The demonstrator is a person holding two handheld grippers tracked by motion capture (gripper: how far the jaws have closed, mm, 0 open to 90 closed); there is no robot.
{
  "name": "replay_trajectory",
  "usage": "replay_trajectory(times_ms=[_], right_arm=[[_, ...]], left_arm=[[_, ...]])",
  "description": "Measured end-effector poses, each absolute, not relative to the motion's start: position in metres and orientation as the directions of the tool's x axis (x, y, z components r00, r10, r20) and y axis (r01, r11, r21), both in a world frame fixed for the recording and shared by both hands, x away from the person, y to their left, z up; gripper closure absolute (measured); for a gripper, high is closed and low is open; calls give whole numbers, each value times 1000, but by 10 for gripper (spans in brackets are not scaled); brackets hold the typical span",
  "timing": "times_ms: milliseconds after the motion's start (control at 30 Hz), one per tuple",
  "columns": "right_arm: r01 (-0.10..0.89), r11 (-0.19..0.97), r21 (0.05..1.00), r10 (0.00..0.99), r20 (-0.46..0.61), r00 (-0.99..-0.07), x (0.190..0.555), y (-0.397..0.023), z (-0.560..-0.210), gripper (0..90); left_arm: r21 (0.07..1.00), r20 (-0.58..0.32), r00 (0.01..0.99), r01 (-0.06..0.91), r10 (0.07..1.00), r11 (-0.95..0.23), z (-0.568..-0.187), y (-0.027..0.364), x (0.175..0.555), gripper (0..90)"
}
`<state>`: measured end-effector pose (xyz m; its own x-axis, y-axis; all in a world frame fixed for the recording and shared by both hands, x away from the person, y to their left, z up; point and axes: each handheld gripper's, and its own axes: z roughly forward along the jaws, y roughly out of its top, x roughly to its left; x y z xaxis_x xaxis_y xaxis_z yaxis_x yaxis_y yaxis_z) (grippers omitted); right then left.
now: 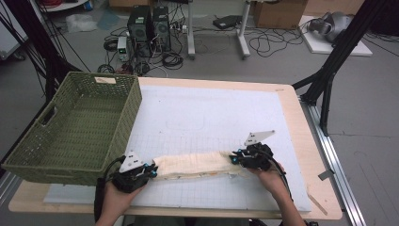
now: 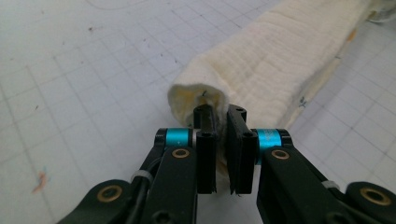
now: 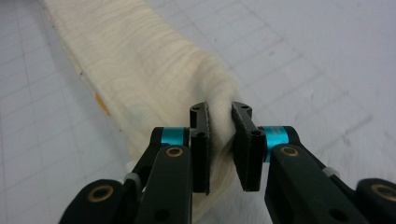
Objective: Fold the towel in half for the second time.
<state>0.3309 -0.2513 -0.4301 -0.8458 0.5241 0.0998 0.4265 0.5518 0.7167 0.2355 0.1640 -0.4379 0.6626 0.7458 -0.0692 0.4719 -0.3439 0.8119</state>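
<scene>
Left gripper (image 1: 151, 170) is clamped on one end of the cream folded cloth (image 1: 195, 165), jaws pinching the fabric, and the right gripper (image 1: 234, 158) is pinched tight on the other end. The cloth runs straight between them, long axis across the near edge of the white mat (image 1: 207, 113), stretching away from each tool towards the other. Beyond the left gripper, just off its far side, sits the green basket (image 1: 75, 127).
</scene>
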Motion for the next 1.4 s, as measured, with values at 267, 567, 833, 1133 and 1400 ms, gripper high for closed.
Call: replay_trajectory(times_ms=[267, 567, 833, 1133, 1400], right_arm=[[436, 542, 718, 523, 118, -844, 345, -237, -435, 680], [418, 456, 786, 562, 110, -820, 323, -261, -414, 515], [413, 428, 804, 587, 100, -803, 296, -284, -419, 463], [423, 425, 800, 604, 97, -791, 286, -297, -424, 451], [411, 430, 804, 604, 82, -792, 285, -295, -424, 430]], left_arm=[[816, -64, 676, 459, 734, -351, -440, 173, 230, 726], [882, 22, 737, 304, 675, -361, -417, 168, 235, 580], [871, 25, 801, 276, 598, -407, -409, 137, 270, 504], [850, 16, 861, 255, 508, -460, -416, 96, 297, 509], [817, 20, 889, 250, 458, -520, -424, 80, 306, 510]])
